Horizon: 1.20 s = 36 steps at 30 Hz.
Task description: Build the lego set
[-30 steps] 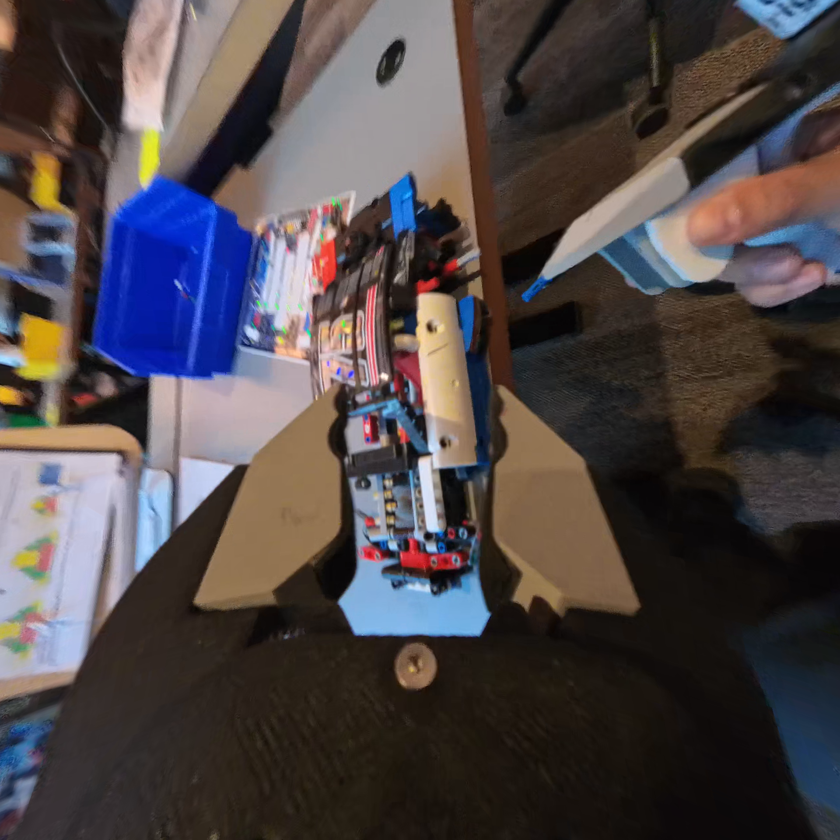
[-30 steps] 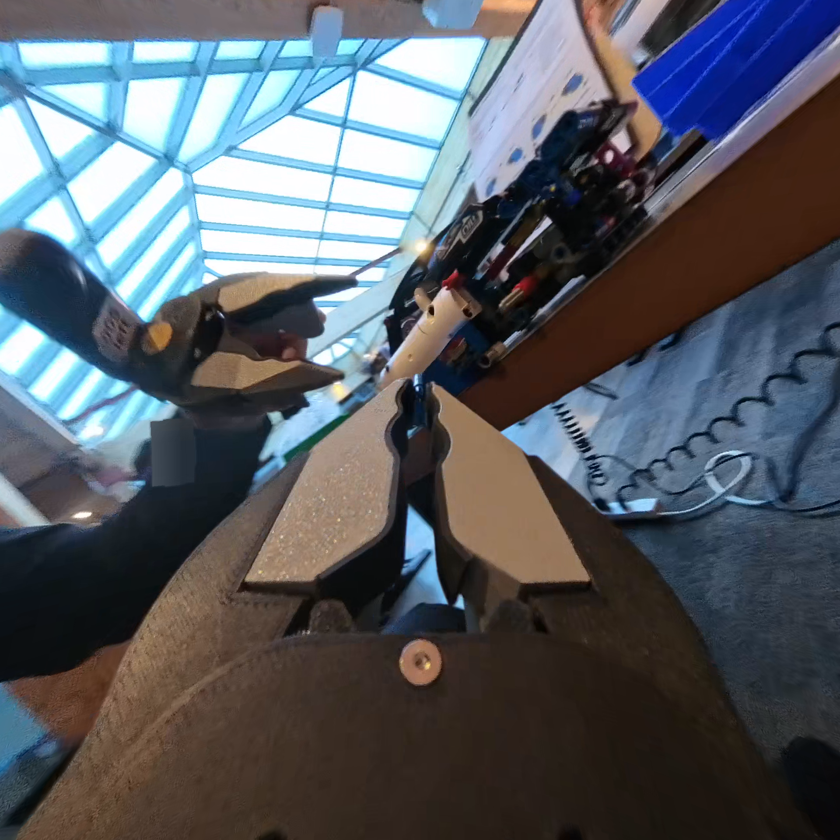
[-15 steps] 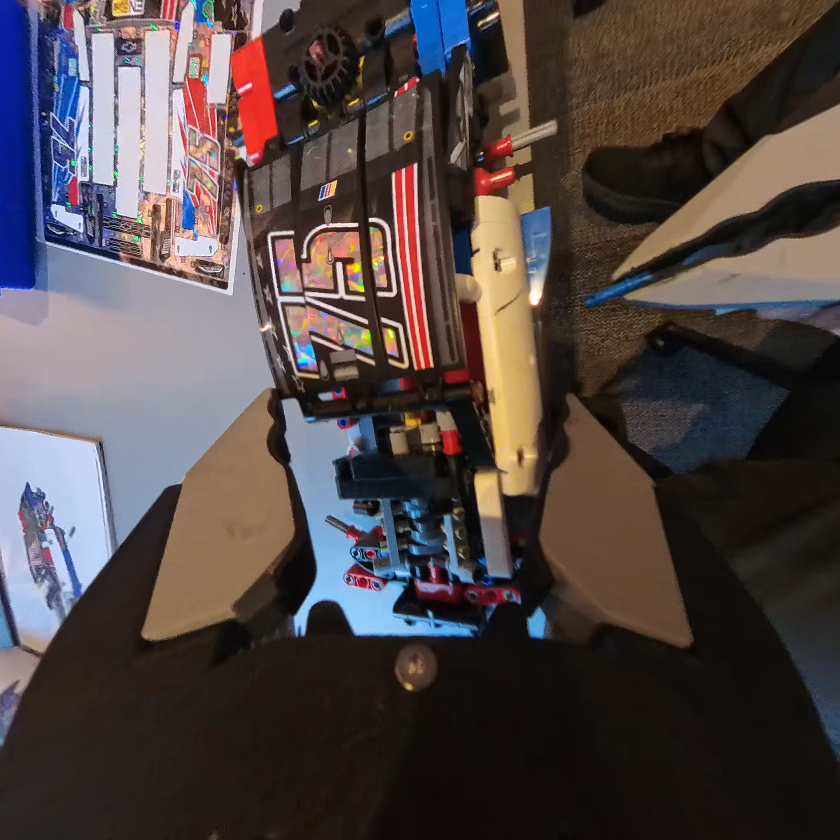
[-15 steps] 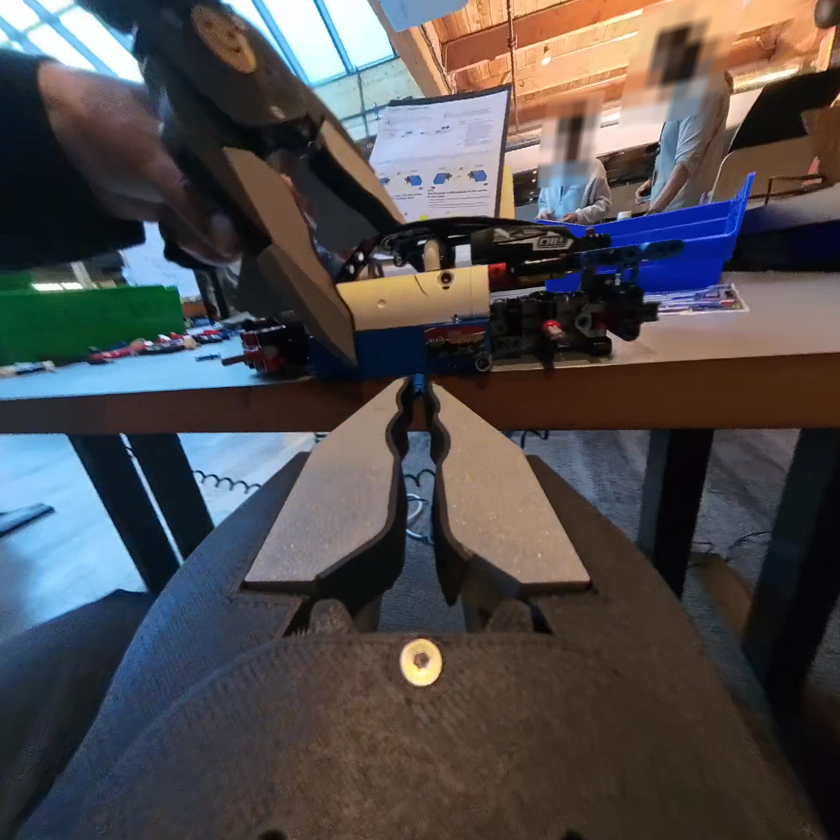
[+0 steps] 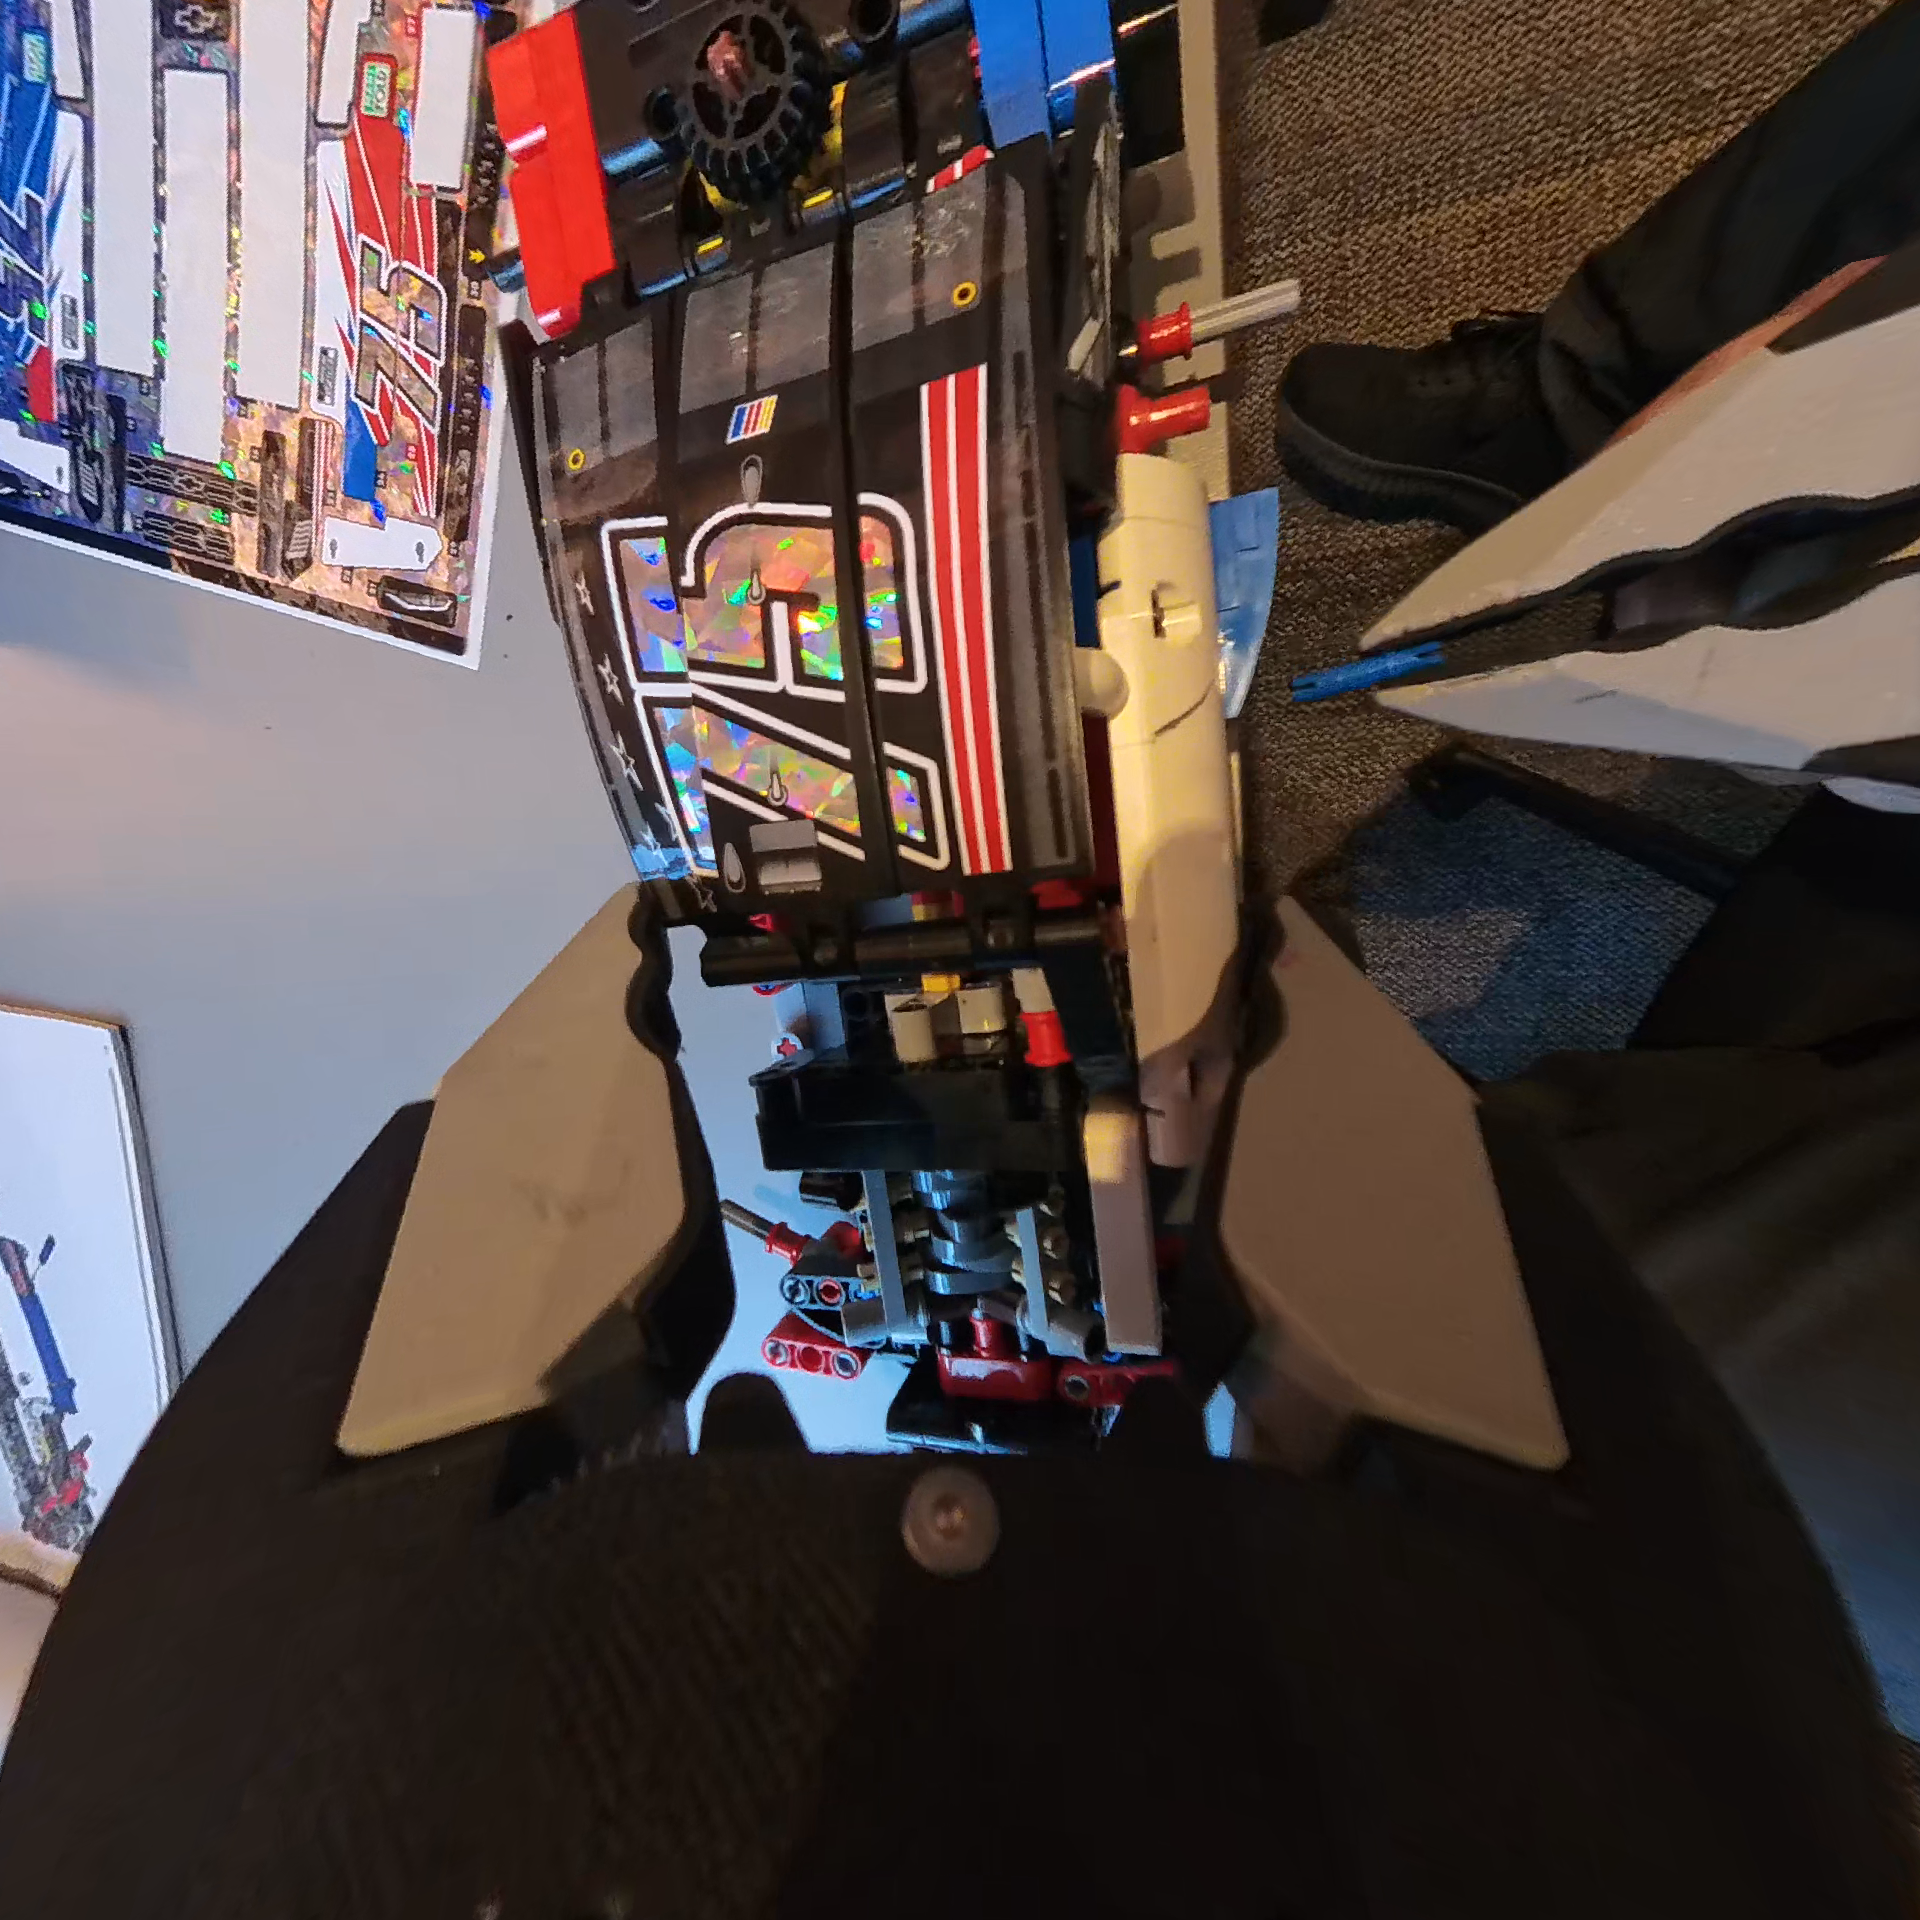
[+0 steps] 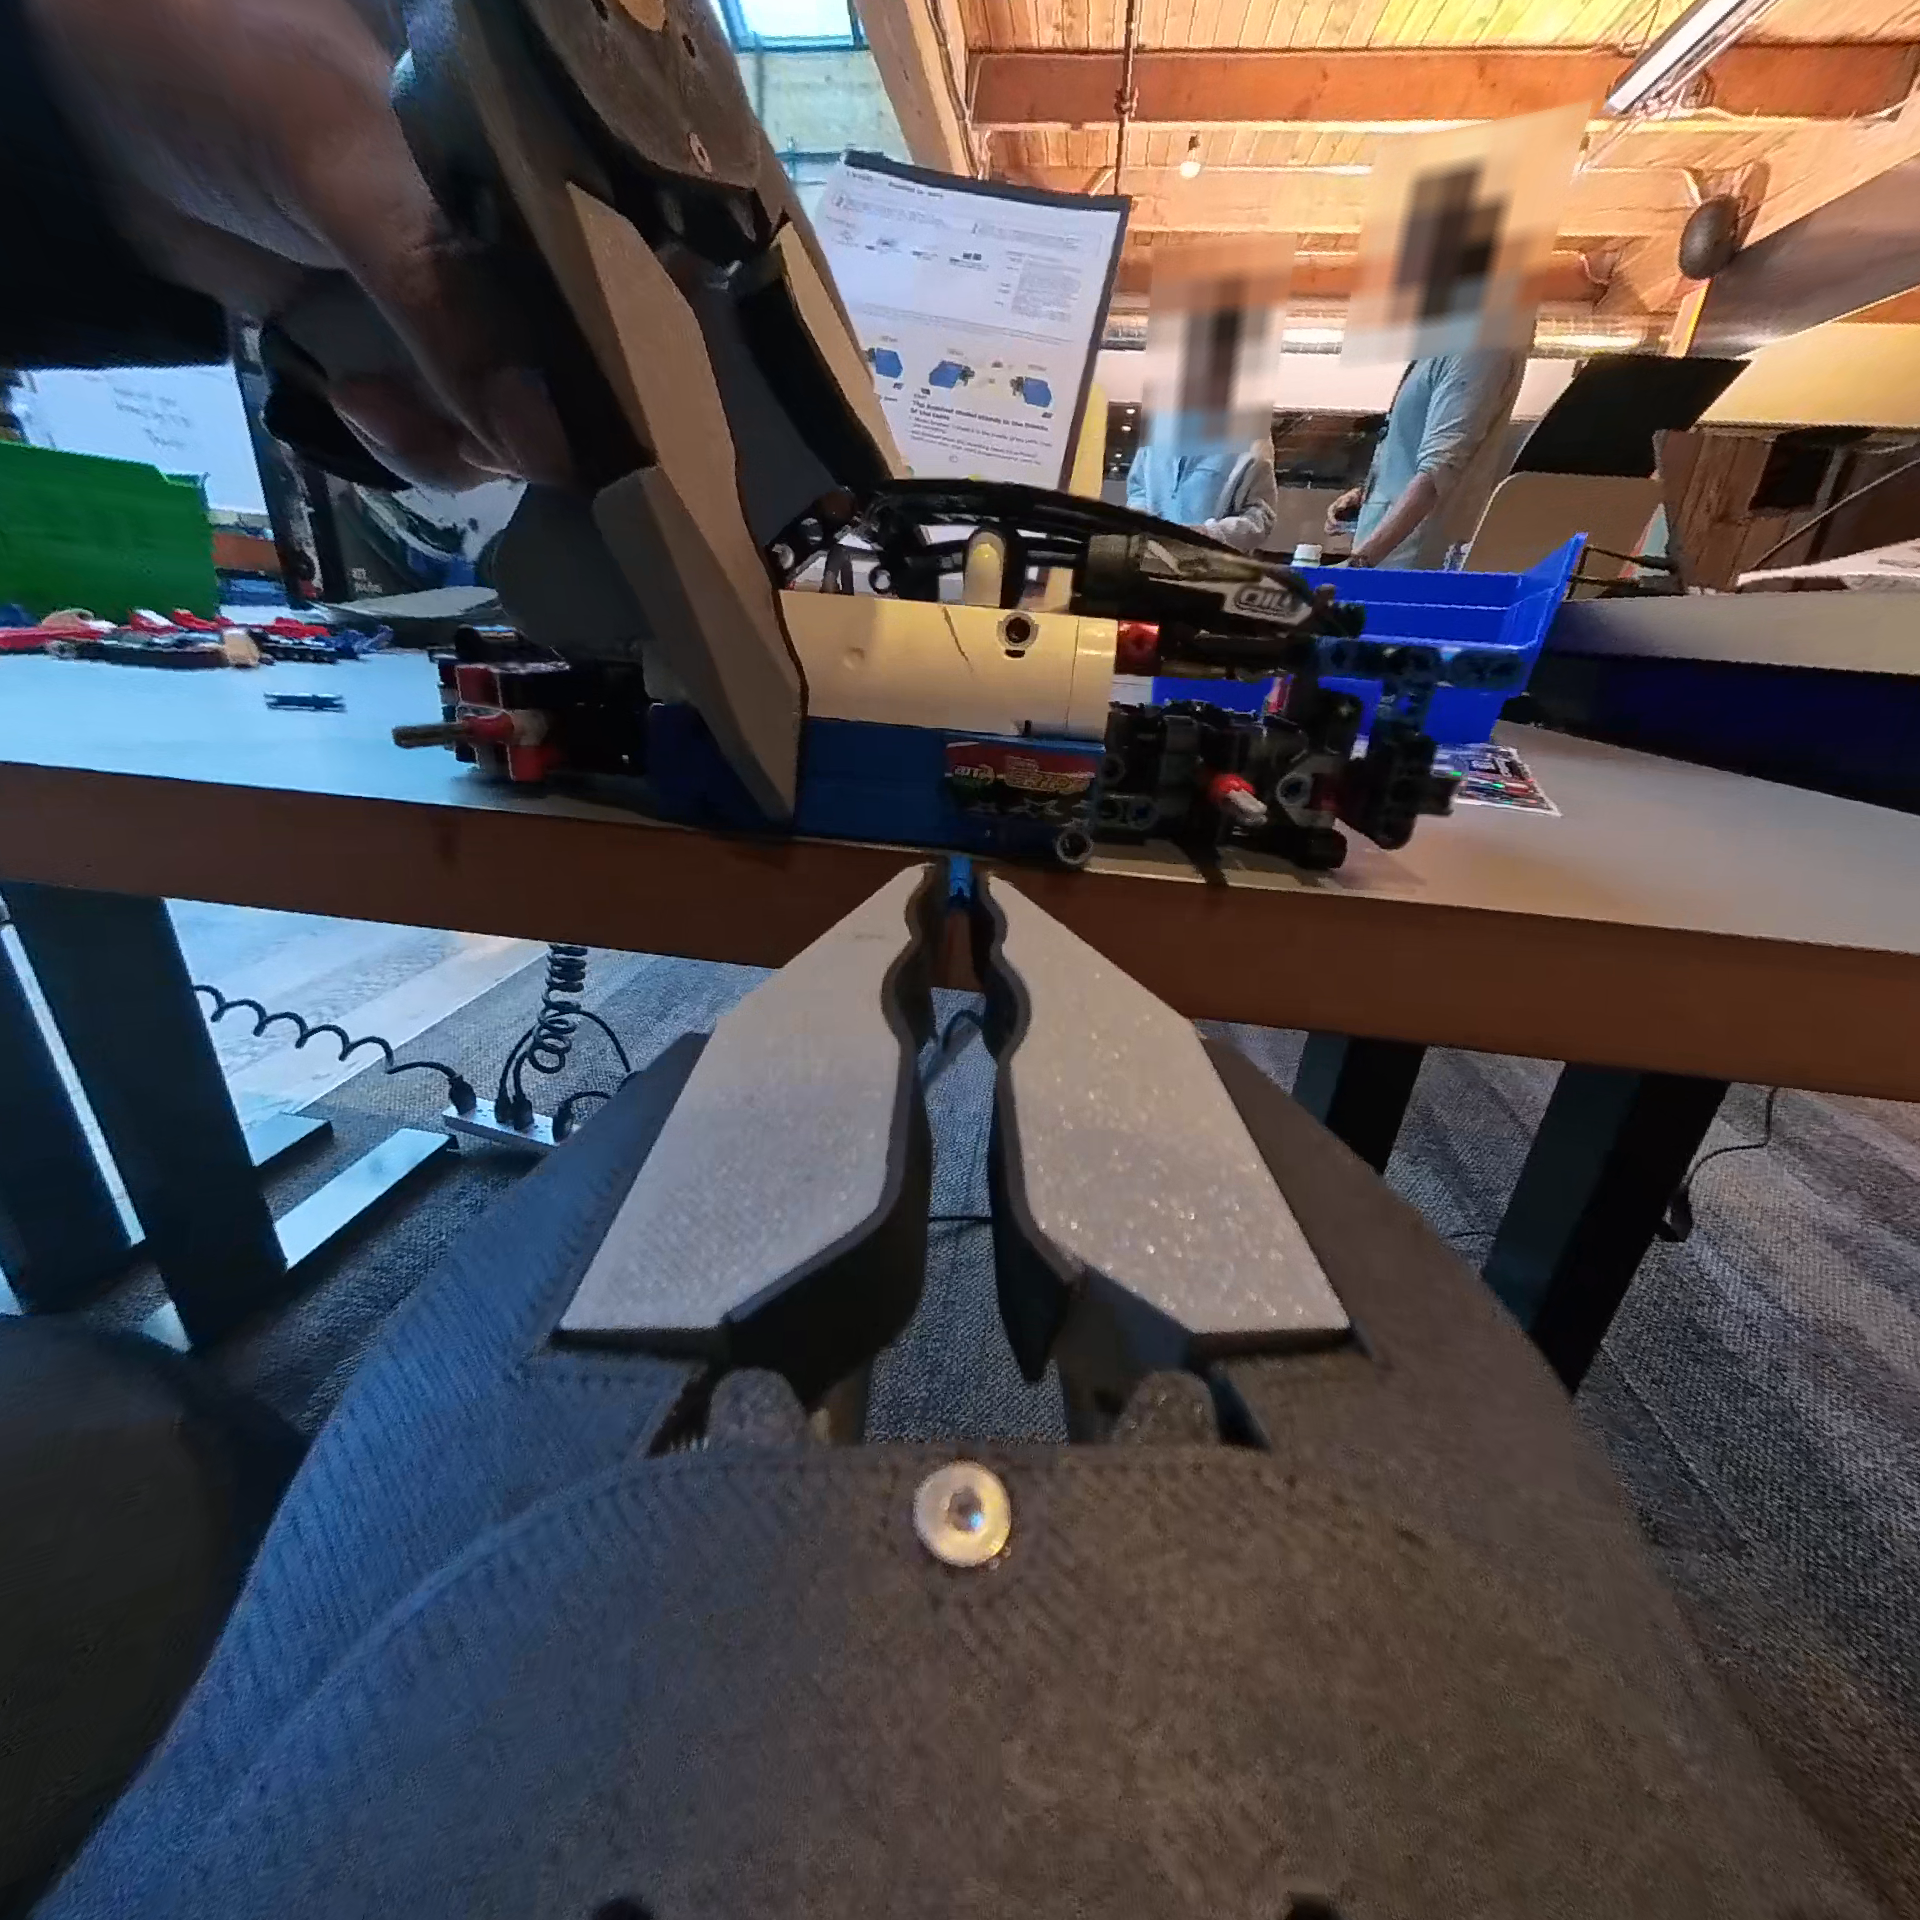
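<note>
The left gripper's (image 5: 951, 935) fingers (image 5: 530, 1164) stand spread on either side of the lego car (image 5: 883, 727); whether they press on its sides cannot be told, since a gap shows at the left finger in the left wrist view. The car lies on the table (image 5: 260, 831) along its near edge, long axis parallel to that edge, its blue and white flank overhanging slightly. Its black roof panel with red stripes faces up; the end with exposed engine parts sits between the left fingers, the end with the black gear and red block points away from them. In the right wrist view the left gripper (image 6: 748, 665) comes down over the car (image 6: 997, 717) from above.

Beyond the car lie a sticker sheet (image 5: 239, 291) and an instruction booklet (image 5: 62, 1278), cut off by the frame, and a blue bin (image 6: 1475, 634) behind.

The right gripper (image 6: 954, 894), below the table edge, is clenched on a small blue piece (image 6: 957, 878), mostly hidden between the fingertips.
</note>
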Tool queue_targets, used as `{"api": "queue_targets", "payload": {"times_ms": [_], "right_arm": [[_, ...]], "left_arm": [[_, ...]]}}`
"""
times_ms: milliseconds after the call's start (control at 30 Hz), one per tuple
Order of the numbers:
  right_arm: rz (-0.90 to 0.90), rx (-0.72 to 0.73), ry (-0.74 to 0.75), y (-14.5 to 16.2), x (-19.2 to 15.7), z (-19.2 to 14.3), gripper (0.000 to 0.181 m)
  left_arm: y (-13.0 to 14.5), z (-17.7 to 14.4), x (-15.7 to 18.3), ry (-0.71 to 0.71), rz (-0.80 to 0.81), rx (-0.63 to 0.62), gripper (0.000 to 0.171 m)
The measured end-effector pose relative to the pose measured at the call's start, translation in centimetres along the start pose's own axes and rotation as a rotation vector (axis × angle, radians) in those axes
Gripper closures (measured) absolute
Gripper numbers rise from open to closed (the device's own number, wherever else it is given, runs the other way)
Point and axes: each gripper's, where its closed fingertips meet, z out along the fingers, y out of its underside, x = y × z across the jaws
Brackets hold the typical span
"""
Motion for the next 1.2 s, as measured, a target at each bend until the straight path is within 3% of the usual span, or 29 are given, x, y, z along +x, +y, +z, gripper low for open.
{"api": "queue_targets", "payload": {"times_ms": [1200], "right_arm": [[0.003, 0.017, 0.02, -0.2, 0.32, 0.61, 0.179]], "left_arm": [[0.03, -0.3, 1.03, 0.012, 0.012, 0.013, 0.067]]}}
